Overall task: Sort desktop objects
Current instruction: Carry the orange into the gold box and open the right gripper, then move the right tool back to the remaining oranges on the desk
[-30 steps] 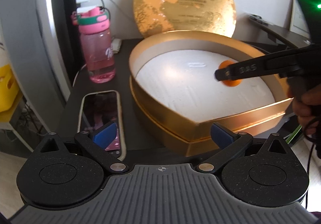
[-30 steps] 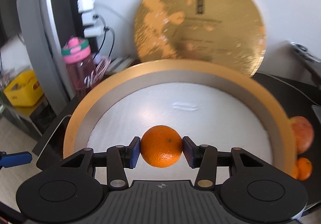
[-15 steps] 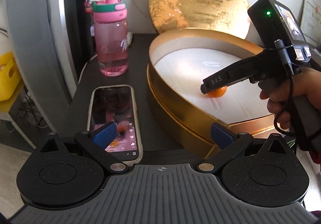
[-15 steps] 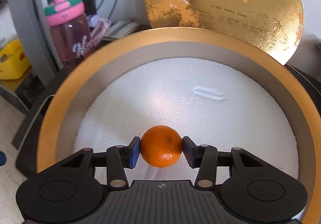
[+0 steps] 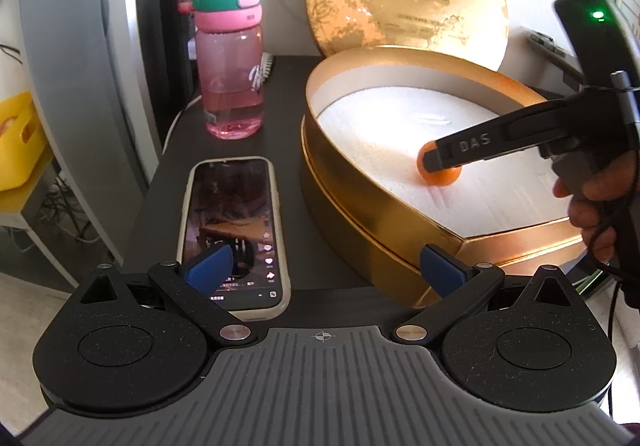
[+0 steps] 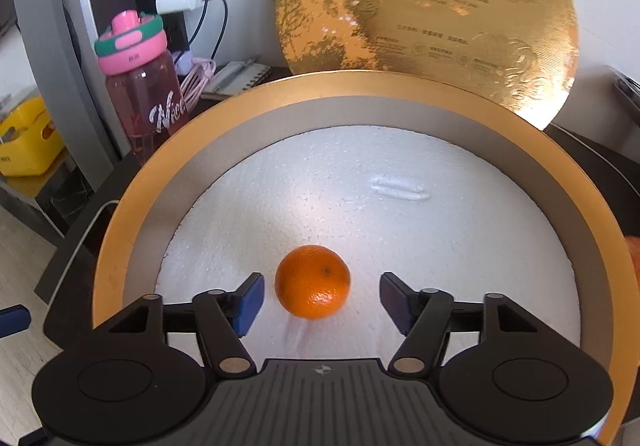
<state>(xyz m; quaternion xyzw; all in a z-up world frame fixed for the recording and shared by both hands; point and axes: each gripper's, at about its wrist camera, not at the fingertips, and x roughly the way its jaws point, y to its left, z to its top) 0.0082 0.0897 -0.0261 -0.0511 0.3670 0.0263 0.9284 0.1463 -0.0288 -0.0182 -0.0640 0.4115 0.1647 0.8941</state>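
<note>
Right wrist view: right gripper (image 6: 322, 300) jaws have just been opening; blue pads stand clear on either side of the orange (image 6: 312, 281), which sits on the white foam floor of the round gold box (image 6: 120, 214). Left gripper (image 5: 324, 269) hangs spread wide, empty, above the phone (image 5: 232, 222) and the box's near wall.

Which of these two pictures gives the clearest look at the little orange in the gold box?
The right wrist view: the orange lies whole and unobstructed on the white foam, between open jaws that do not touch it. In the left wrist view the orange is smaller, and a black finger of the right gripper covers its top.
</note>
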